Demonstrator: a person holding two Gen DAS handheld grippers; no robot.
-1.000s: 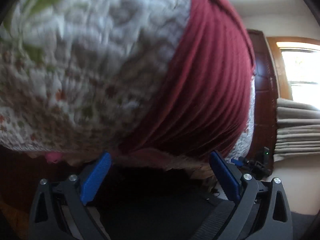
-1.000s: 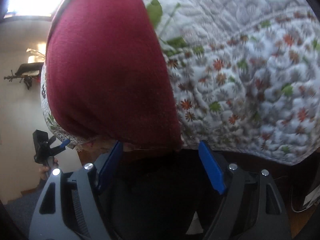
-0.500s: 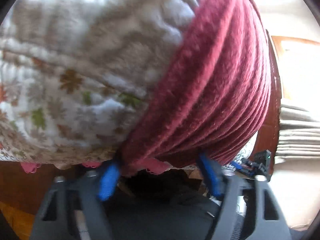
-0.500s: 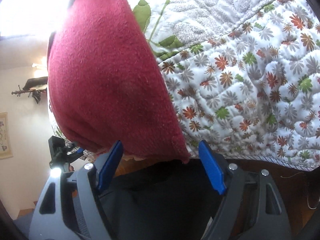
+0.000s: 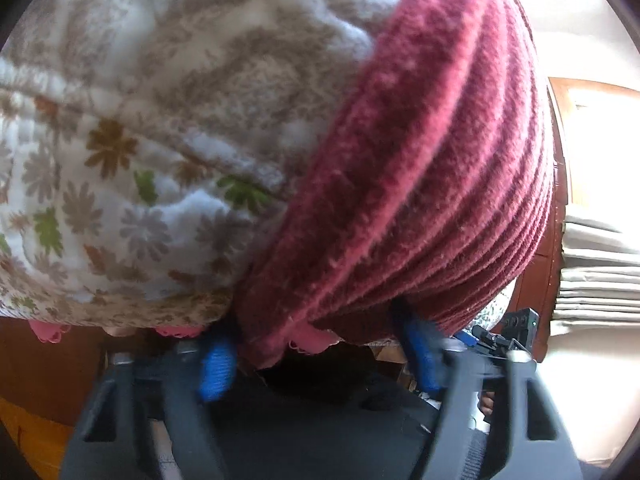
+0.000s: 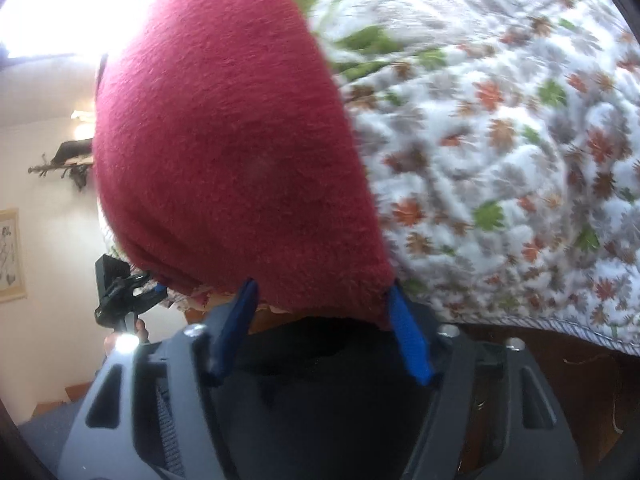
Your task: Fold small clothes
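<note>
A maroon ribbed garment [image 5: 420,184] lies flat on a floral quilt [image 5: 140,152] and reaches the bed's near edge. My left gripper [image 5: 320,354] is open, and its blue fingers [image 5: 218,364] straddle the garment's near hem, with the left corner close to one pad. In the right wrist view the same garment [image 6: 232,152] fills the upper left. My right gripper [image 6: 324,326] is open too, with the garment's right corner just inside its right finger [image 6: 408,340]. The cloth hides both sets of fingertips. Each view shows the other gripper small off to the side [image 5: 500,340] [image 6: 120,292].
The quilt [image 6: 500,160] hangs over a dark wooden bed frame [image 5: 52,360]. A pink scalloped trim [image 5: 48,330] peeks out under the quilt's edge. A bright window [image 5: 600,152] and folded curtains [image 5: 600,272] stand to the right. A wall ornament [image 6: 68,160] and picture [image 6: 10,256] hang left.
Both grippers have pushed forward until the garment's near hem sits between their fingers. Both pairs of fingers stand a little closer together than before.
</note>
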